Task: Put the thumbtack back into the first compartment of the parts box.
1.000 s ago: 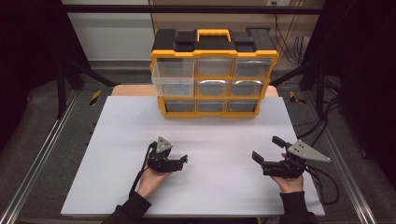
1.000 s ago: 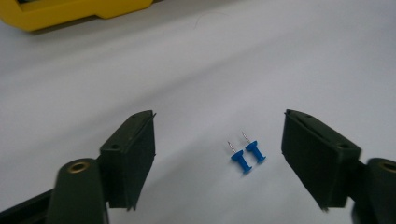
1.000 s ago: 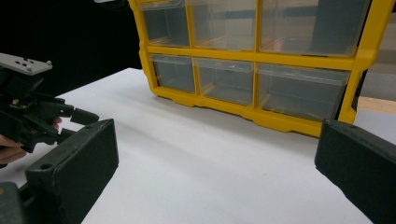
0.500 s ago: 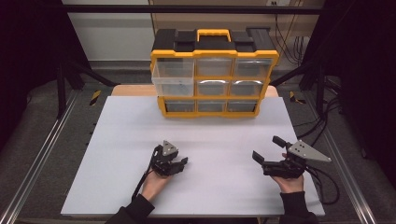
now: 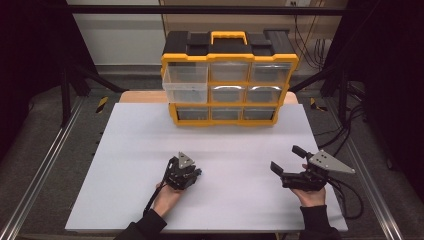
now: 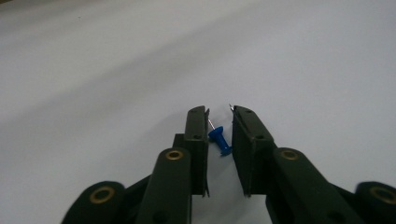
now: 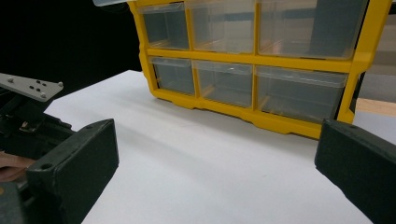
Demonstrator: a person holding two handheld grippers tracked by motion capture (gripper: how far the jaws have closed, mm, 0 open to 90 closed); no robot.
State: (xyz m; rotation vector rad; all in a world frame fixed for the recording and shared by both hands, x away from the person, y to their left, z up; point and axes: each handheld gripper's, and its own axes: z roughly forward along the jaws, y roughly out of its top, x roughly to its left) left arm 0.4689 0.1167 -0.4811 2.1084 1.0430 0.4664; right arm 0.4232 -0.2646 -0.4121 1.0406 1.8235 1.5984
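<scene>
Bright even overhead light, dark surroundings, soft focus

A yellow-and-black drawer organizer (image 5: 229, 77) is standing at the far edge of the white table (image 5: 130, 150), its upper-left drawer (image 5: 185, 91) sticking out. The left gripper (image 5: 192, 173) is resting near the middle; the right gripper (image 5: 287, 159) is sitting well apart, fingers spread wide.

Black grippers (image 5: 187, 170); dark sleeves (image 5: 150, 225)
</scene>
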